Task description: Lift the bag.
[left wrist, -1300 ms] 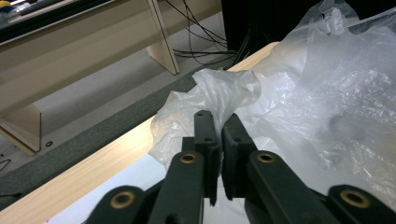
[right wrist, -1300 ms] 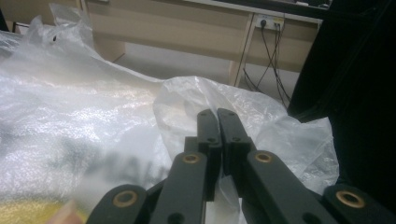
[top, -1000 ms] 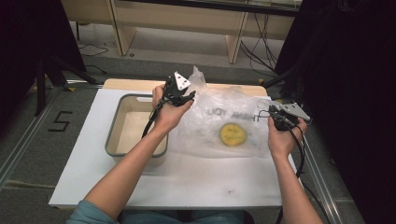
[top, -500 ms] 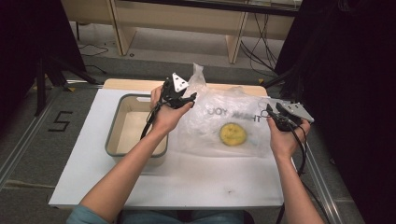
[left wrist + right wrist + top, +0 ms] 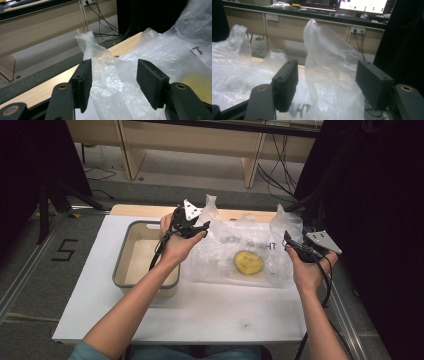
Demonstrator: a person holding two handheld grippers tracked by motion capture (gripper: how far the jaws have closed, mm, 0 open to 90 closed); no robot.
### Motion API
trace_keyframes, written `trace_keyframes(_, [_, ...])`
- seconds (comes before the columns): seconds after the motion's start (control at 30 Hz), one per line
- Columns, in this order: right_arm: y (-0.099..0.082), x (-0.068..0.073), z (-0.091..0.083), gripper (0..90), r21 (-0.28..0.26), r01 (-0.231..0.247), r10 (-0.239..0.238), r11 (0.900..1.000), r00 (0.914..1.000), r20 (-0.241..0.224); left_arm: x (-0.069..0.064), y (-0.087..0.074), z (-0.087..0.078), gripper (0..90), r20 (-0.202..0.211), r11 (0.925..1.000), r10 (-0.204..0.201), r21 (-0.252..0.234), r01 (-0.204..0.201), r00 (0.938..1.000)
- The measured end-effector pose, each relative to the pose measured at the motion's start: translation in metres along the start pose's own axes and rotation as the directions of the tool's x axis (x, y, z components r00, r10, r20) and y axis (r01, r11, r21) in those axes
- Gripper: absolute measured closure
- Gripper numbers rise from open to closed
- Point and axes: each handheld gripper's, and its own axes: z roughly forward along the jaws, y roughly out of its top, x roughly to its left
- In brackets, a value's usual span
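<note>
The left gripper [image 5: 199,226] is wide open, and one handle of the plastic bag [image 5: 120,85] stands up between its jaws without being pinched. The right gripper [image 5: 291,243] is wide open too, with the other bag handle [image 5: 324,62] rising between its jaws, loose and free.

A second ago both hands were in almost the same spots. The right hand [image 5: 309,270] has only slid a tiny bit along the bag's right edge, and the left has barely moved. So nothing has been grabbed yet; both grippers look lined up on the handles, ready to close.

The bag lies flat and crinkly on the white worktop [image 5: 210,305], with a round yellow thing [image 5: 248,262] inside it near the middle. Just beside the bag, on the left, sits an empty tray [image 5: 127,255] with a grey rim.

My guess is that the next job is to squeeze both handles and lift or open the bag.
</note>
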Motion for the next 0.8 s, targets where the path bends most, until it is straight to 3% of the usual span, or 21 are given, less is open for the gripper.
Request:
trace_keyframes(0.2, [0.001,0.001,-0.007,35.0,-0.003,0.003,-0.003,1.0000,0.9998,-0.018,-0.003,-0.002,-0.008,43.3,0.031,0.9999,-0.010,0.008,0.010,0.9995])
trace_keyframes(0.4, [-0.001,0.004,-0.013,34.8,-0.007,0.010,-0.010,0.9999,0.9988,-0.049,-0.001,-0.007,-0.018,40.2,0.065,0.9987,-0.047,0.024,0.046,0.9968])
trace_keyframes(0.8, [-0.008,0.011,-0.026,34.9,0.030,0.026,-0.021,0.9992,0.9899,-0.140,0.000,-0.017,-0.043,37.1,0.123,0.9970,-0.060,0.057,0.053,0.9907])
